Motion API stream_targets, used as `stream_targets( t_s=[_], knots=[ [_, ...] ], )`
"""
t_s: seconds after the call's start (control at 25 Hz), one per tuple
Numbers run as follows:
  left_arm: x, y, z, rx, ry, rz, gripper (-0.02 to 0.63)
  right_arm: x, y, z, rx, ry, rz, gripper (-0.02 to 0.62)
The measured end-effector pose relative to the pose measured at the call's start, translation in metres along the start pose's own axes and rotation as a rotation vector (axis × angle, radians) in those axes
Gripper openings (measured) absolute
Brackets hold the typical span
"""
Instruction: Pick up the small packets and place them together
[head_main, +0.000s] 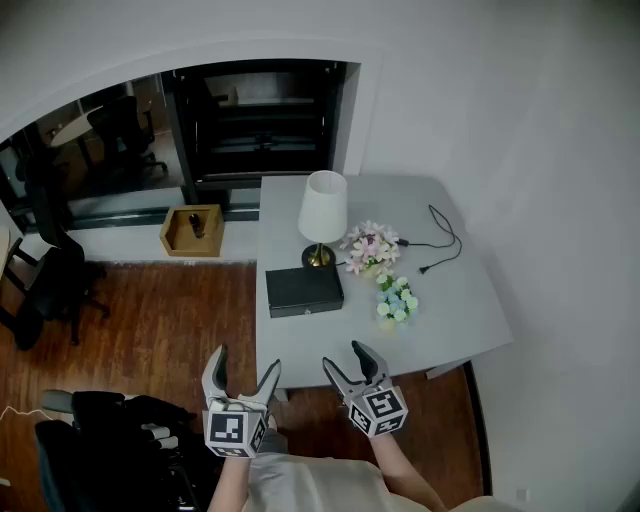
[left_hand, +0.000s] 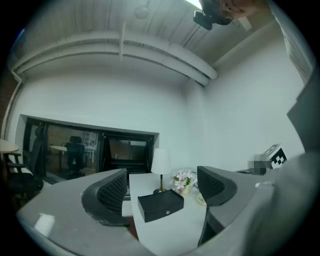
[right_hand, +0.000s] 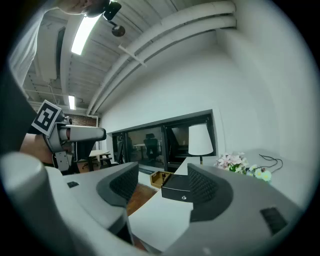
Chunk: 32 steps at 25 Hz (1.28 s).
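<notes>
Approach step: left gripper (head_main: 246, 361) and right gripper (head_main: 344, 357) have jaws apart, empty — next, reach to the table (head_main: 450, 310) ahead; no packets visible.

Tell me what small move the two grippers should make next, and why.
Probably ease both forward over the table toward the black box. The left gripper and right gripper hang short of its near edge, jaws apart and empty, and no small packets show on the top.
</notes>
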<state>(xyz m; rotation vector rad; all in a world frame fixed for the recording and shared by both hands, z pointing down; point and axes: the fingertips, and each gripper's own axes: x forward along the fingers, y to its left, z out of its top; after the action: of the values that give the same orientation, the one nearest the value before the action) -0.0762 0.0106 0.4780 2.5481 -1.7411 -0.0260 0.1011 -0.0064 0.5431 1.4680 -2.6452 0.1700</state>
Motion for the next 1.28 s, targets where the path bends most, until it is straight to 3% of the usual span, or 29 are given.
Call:
stream_targets(
  t_s=[0.24,0.36,0.4,0.56,0.72,0.76,0.8,0.88,1.2,1.24,1.28],
  knots=[
    [0.044,0.059,0.003,-0.023,-0.001,-0.057,0.422,0.081,-0.003,-0.037,0.018,0.139,-0.053,0.273],
    [0.063,0.071,0.002,-0.016,0.012,-0.095,0.422,0.110,-0.013,-0.074,0.056,0.235,-0.079,0.269],
    [0.069,0.074,0.002,-0.018,0.017,-0.101,0.422,0.119,-0.018,-0.085,0.074,0.265,-0.084,0.230],
    [0.085,0.075,-0.001,-0.016,0.041,-0.103,0.422,0.153,-0.037,-0.129,0.124,0.385,-0.062,0.230],
    [0.099,0.083,-0.005,-0.039,0.053,-0.031,0.422,0.188,-0.053,-0.179,0.163,0.524,-0.021,0.229],
    [0.100,0.082,-0.007,-0.041,0.064,-0.017,0.422,0.192,-0.056,-0.191,0.175,0.558,-0.015,0.219],
    [0.100,0.081,-0.008,-0.038,0.076,-0.005,0.422,0.194,-0.059,-0.202,0.186,0.589,-0.010,0.152],
    [0.099,0.082,-0.011,-0.030,0.092,0.025,0.422,0.202,-0.063,-0.219,0.205,0.634,-0.001,0.152],
    [0.082,0.110,-0.022,-0.051,0.111,0.152,0.422,0.231,-0.078,-0.239,0.326,0.678,-0.022,0.149],
    [0.080,0.112,-0.023,-0.056,0.112,0.162,0.422,0.232,-0.079,-0.241,0.338,0.685,-0.026,0.083],
    [0.078,0.114,-0.025,-0.061,0.112,0.171,0.422,0.233,-0.078,-0.241,0.344,0.691,-0.028,0.078]
  ],
)
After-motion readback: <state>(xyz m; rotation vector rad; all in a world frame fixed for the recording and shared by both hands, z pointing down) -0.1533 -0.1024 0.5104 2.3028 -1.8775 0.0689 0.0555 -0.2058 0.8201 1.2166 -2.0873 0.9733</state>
